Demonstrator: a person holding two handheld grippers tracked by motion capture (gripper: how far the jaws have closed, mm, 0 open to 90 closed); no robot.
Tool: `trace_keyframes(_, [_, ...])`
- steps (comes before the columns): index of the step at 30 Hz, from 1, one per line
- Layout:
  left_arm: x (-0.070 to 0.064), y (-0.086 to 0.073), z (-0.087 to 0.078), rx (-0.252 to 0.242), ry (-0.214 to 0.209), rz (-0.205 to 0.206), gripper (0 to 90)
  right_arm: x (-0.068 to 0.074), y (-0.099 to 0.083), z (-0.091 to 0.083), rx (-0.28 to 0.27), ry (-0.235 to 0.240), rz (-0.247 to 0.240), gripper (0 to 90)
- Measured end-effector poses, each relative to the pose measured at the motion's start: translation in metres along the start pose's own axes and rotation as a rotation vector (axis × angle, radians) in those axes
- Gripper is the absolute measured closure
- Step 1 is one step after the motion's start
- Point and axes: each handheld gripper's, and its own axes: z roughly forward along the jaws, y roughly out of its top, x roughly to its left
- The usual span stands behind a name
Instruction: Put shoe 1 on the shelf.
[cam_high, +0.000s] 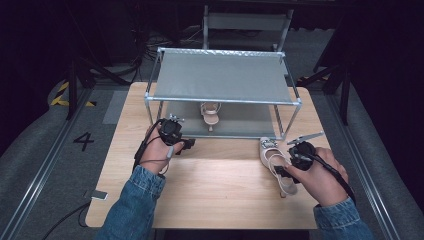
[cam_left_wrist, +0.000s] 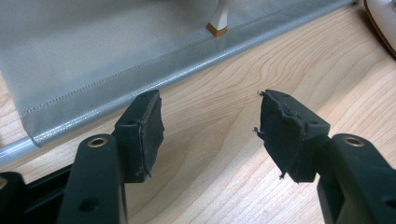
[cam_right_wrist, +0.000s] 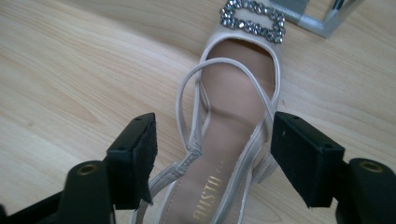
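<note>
A cream slingback heeled shoe (cam_high: 274, 161) with a rhinestone buckle (cam_right_wrist: 252, 15) lies on the wooden table at the right, toe toward the rack. My right gripper (cam_right_wrist: 212, 151) is open, its jaws standing on either side of the shoe's heel part without closing on it. A matching shoe (cam_high: 210, 114) stands on the lower grey shelf of the metal shoe rack (cam_high: 223, 76); its heel tip (cam_left_wrist: 217, 29) shows in the left gripper view. My left gripper (cam_left_wrist: 211, 128) is open and empty, low over the table just in front of the lower shelf's edge.
The rack has two grey fabric shelves (cam_high: 220, 75) on a silver tube frame, and it takes up the far half of the table (cam_high: 215, 195). A phone-like object (cam_high: 98, 194) lies at the table's left front corner. A chair (cam_high: 247, 22) stands behind the rack.
</note>
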Motion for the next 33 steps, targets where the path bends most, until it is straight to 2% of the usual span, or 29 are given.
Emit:
trace_keyframes(3, [0.002,-0.001,-0.001,-0.008,0.008,-0.010,39.3,0.002,-0.003,0.008,0.040,-0.033,0.005,28.9])
trace_keyframes(6, [0.004,-0.001,-0.001,-0.008,0.011,-0.010,39.3,0.004,-0.006,0.017,0.080,-0.024,0.020,28.4])
trace_keyframes(11, [0.003,-0.001,0.000,-0.005,0.010,-0.011,39.2,0.004,-0.009,0.029,0.089,-0.026,0.042,26.4])
trace_keyframes(16, [0.004,-0.002,0.000,-0.003,0.007,-0.011,39.1,0.005,-0.014,0.028,0.079,-0.043,0.058,26.2])
trace_keyframes(19, [0.004,-0.002,0.000,0.003,0.005,-0.013,39.1,0.009,-0.019,0.024,0.109,-0.078,0.054,26.4])
trace_keyframes(22, [0.003,-0.002,0.001,0.005,0.008,-0.014,39.1,0.010,-0.022,0.025,0.119,-0.076,0.053,25.9])
trace_keyframes(25, [0.003,-0.002,0.002,0.011,0.002,-0.011,39.1,0.006,-0.020,0.030,0.144,-0.076,0.099,24.3])
trace_keyframes(26, [0.003,-0.003,0.003,0.010,0.002,-0.016,39.1,0.006,-0.020,0.030,0.145,-0.079,0.099,24.4])
trace_keyframes(29, [0.005,-0.003,0.002,0.008,0.007,-0.015,39.1,0.006,-0.022,0.025,0.120,-0.068,0.103,26.5])
trace_keyframes(31, [0.005,-0.003,0.003,0.008,0.007,-0.019,39.0,0.005,-0.025,0.025,0.142,-0.092,0.103,24.3])
trace_keyframes(33, [0.004,-0.003,0.004,0.009,0.005,-0.017,39.1,0.002,-0.027,0.030,0.162,-0.088,0.114,22.0])
